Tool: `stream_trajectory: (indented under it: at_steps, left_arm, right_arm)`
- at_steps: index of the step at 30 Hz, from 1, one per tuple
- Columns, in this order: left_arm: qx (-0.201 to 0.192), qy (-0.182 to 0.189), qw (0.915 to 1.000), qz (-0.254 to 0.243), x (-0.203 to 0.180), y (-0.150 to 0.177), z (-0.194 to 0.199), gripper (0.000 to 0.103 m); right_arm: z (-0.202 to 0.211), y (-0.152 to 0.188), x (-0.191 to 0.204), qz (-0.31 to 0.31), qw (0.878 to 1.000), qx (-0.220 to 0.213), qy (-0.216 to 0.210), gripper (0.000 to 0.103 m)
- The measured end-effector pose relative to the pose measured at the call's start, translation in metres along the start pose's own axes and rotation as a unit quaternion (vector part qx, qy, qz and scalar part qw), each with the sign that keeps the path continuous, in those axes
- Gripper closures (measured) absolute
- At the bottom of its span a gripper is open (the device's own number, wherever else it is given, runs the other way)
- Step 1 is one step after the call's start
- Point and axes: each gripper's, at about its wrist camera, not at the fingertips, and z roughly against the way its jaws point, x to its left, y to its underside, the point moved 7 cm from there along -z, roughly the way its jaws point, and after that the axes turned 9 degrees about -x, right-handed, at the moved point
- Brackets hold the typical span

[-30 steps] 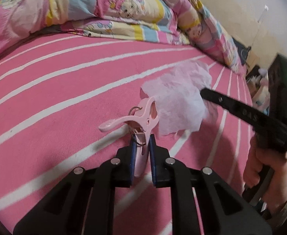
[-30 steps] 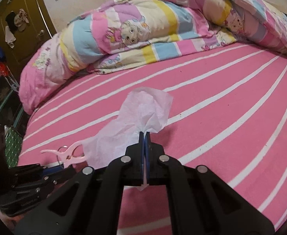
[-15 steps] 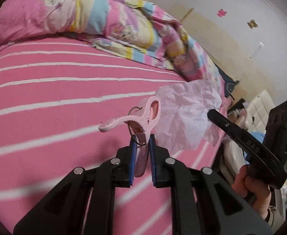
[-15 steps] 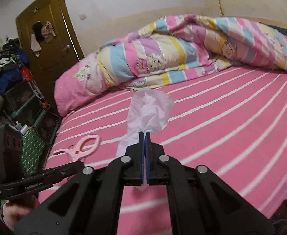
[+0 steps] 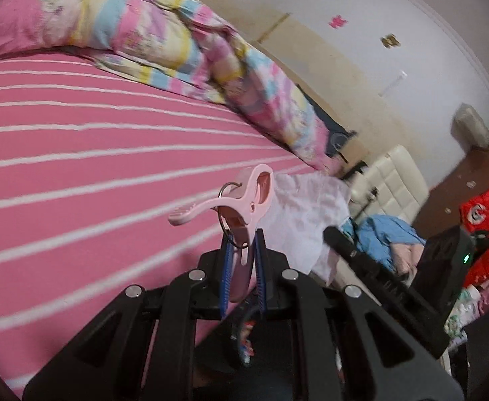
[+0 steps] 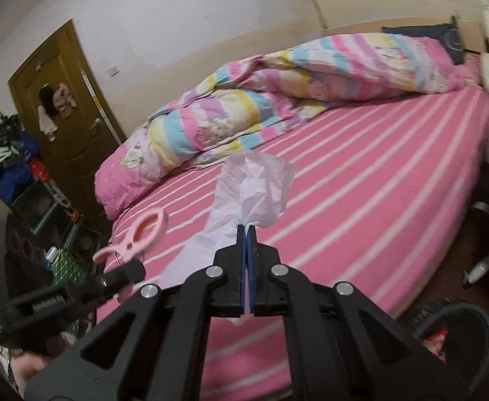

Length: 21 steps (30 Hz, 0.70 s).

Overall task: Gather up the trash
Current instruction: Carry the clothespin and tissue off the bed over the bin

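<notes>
My left gripper (image 5: 241,237) is shut on a pink plastic clothes clip (image 5: 241,200) and holds it in the air near the bed's edge. The clip also shows in the right wrist view (image 6: 137,237), at the tip of the left gripper (image 6: 124,272). My right gripper (image 6: 246,230) is shut on a crumpled white tissue (image 6: 254,190) and holds it above the pink striped bed (image 6: 378,200). In the left wrist view the tissue (image 5: 308,214) hangs just right of the clip, with the right gripper (image 5: 331,234) below it.
A striped duvet (image 6: 277,93) lies bunched at the far side of the bed. A dark round bin (image 6: 451,334) stands on the floor at lower right. A brown door (image 6: 60,107) and cluttered shelves (image 6: 13,173) are at left. A red bag (image 5: 485,227) and clothes (image 5: 388,237) lie on the floor.
Both grippers have lifted and pulled back from the bed with the clip and the tissue still held. The views now take in the bed's edge, the floor and the bin.
</notes>
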Motion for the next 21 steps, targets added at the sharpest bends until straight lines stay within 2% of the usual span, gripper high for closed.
stream_trajectory:
  at_steps: [7, 15, 18, 21]
  left_arm:
    - [0.061, 0.040, 0.9972, -0.017, -0.057, 0.048, -0.040, 0.091]
    - [0.153, 0.083, 0.9841, -0.034, -0.111, 0.120, -0.088, 0.091]
    - [0.183, 0.082, 0.9781, -0.056, -0.128, 0.144, -0.107, 0.091]
    - [0.205, 0.088, 0.9730, -0.057, -0.142, 0.160, -0.124, 0.091]
  right_arm:
    - [0.059, 0.013, -0.075, -0.041, 0.997, -0.012, 0.061, 0.101]
    - [0.113, 0.042, -0.166, -0.074, 0.987, -0.006, 0.140, 0.101]
    - [0.125, 0.057, -0.196, -0.084, 0.983, 0.002, 0.165, 0.101]
    - [0.136, 0.071, -0.222, -0.090, 0.978, 0.012, 0.187, 0.101]
